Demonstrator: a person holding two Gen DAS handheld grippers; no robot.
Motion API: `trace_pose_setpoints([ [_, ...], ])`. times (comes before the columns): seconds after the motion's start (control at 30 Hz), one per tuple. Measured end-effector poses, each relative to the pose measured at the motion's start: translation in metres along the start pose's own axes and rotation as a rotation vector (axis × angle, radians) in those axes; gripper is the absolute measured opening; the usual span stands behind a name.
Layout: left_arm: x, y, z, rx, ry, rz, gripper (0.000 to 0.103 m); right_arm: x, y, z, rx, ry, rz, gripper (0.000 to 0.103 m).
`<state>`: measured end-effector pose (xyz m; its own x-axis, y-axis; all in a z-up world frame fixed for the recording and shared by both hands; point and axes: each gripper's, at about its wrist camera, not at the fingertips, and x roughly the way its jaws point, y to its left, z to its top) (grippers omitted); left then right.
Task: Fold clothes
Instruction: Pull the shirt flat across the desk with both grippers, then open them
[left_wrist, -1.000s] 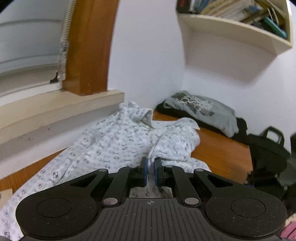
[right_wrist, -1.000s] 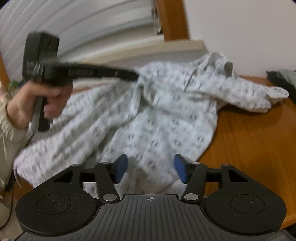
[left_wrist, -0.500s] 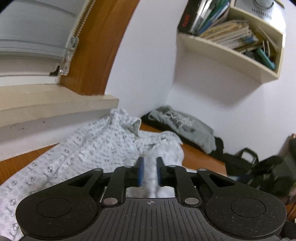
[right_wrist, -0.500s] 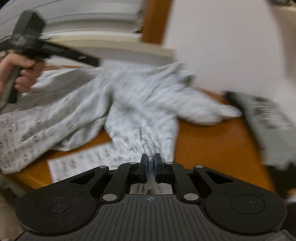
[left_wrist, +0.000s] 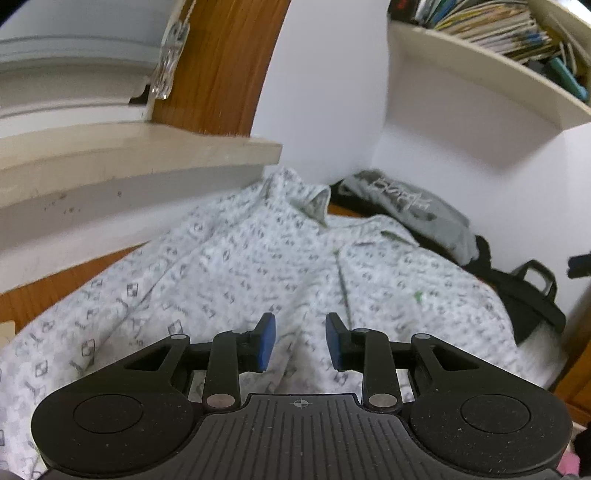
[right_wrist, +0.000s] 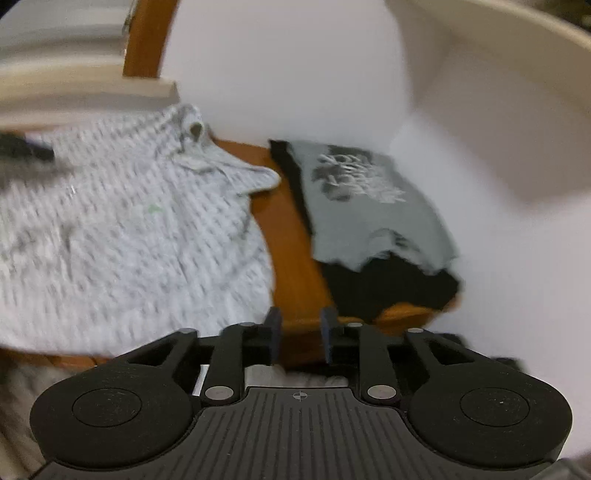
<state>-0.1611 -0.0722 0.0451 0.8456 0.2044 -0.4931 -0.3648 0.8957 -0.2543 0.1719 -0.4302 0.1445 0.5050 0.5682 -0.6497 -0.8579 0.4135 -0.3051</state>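
Both grippers just let go: left gripper (left_wrist: 300, 341) and right gripper (right_wrist: 298, 334) opening, empty; shirt (left_wrist: 258, 266) ahead, fold laid, next fold due

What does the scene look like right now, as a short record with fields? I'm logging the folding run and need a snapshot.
garment being folded: pale patterned shirt, spread on the wooden table, collar toward the wall
other clothes: grey printed shirt lying on a black garment, in the corner
left gripper: jaws opening, over the patterned shirt, nothing pinched
right gripper: jaws opening, nothing between them
above: shelf with books
image quality: right view blurred
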Motion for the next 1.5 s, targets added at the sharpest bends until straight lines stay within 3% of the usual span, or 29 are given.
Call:
trace_pose_setpoints([
  [0.2,0.013,0.0,-0.007,0.017,0.052,0.026,0.037,0.091,0.02,0.029,0.061,-0.054,0.107,0.029],
  [0.37,0.015,0.004,-0.008,-0.005,0.065,0.039,0.054,0.173,0.021,0.048,0.18,-0.086,0.179,0.033],
  [0.47,0.016,0.003,-0.008,-0.002,0.076,0.039,0.058,0.207,0.018,0.061,0.248,-0.117,0.228,0.038],
  [0.6,0.017,-0.001,-0.007,0.015,0.081,0.046,0.061,0.237,0.032,0.077,0.221,-0.101,0.305,0.045],
  [0.77,0.018,-0.006,-0.008,0.04,0.088,0.052,0.068,0.25,0.041,0.075,0.165,-0.126,0.302,0.048],
  [0.93,0.022,-0.01,-0.007,0.06,0.094,0.064,0.072,0.239,0.012,0.049,0.22,-0.103,0.218,0.047],
  [1.1,0.025,-0.016,-0.006,0.074,0.101,0.046,0.073,0.222,-0.018,0.032,0.241,-0.043,0.192,0.046],
  [1.17,0.025,-0.019,-0.007,0.085,0.104,0.045,0.075,0.213,-0.011,0.036,0.203,-0.043,0.175,0.043],
  [1.23,0.025,-0.02,-0.007,0.09,0.106,0.046,0.076,0.202,0.003,0.044,0.188,-0.104,0.182,0.043],
  [1.4,0.024,-0.02,-0.007,0.089,0.105,0.043,0.077,0.203,0.056,0.065,0.168,-0.196,0.347,0.044],
  [1.5,0.023,-0.02,-0.007,0.091,0.106,0.042,0.077,0.213,0.089,0.077,0.088,-0.203,0.363,0.045],
])
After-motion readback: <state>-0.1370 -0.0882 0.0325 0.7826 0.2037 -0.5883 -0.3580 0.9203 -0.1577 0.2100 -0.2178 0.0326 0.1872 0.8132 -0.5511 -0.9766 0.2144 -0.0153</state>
